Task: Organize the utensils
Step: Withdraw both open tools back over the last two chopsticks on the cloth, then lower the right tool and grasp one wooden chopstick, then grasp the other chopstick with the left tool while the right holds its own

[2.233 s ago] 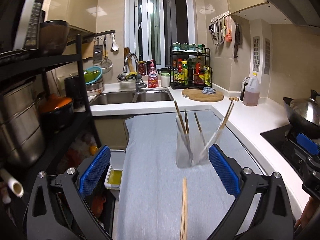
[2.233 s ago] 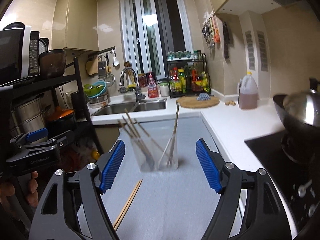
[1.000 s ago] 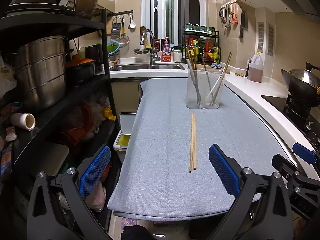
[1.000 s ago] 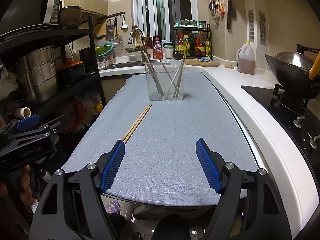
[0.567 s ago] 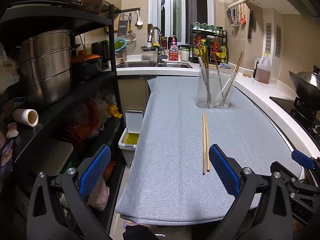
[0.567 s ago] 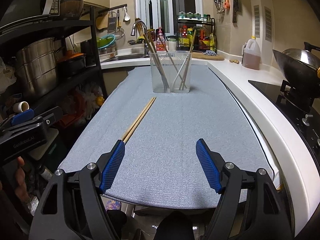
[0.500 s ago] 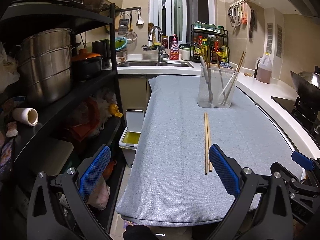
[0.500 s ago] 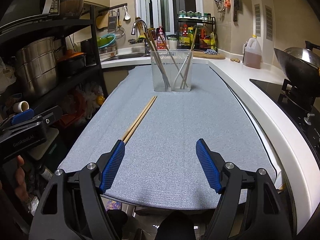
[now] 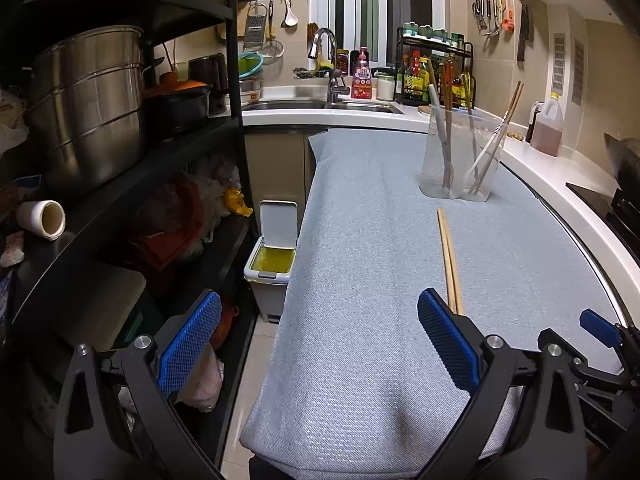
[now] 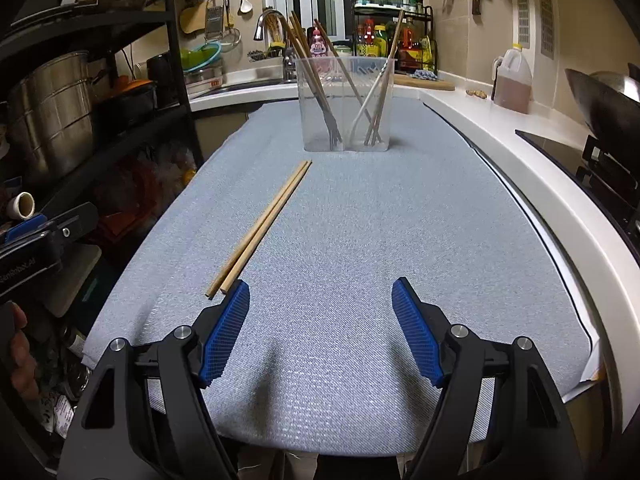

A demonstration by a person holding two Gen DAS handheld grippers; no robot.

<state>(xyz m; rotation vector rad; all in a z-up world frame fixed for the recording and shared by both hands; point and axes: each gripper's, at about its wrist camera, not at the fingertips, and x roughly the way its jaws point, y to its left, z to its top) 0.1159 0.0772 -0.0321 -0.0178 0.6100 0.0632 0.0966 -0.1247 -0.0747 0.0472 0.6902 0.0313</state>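
Observation:
A pair of wooden chopsticks (image 10: 262, 226) lies on the grey mat (image 10: 380, 220); it also shows in the left wrist view (image 9: 449, 256). A clear plastic holder (image 10: 346, 104) stands at the far end of the mat with several chopsticks, a fork and a white utensil in it; it also shows in the left wrist view (image 9: 460, 152). My right gripper (image 10: 320, 324) is open and empty, low over the mat's near end, its left finger beside the chopsticks' near tips. My left gripper (image 9: 318, 340) is open and empty at the mat's near left edge.
A black shelf rack (image 9: 120, 152) with steel pots stands to the left, a small bin (image 9: 274, 248) on the floor beside it. A wok (image 10: 604, 100) and hob are on the right. A sink (image 9: 320, 106), a bottle rack (image 9: 436, 68) and an oil jug (image 9: 546, 128) are behind.
Both grippers pulled back from the holder to the mat's near end. Since half a second ago the left gripper has shifted left, and the right has come lower and closer to the chopsticks.

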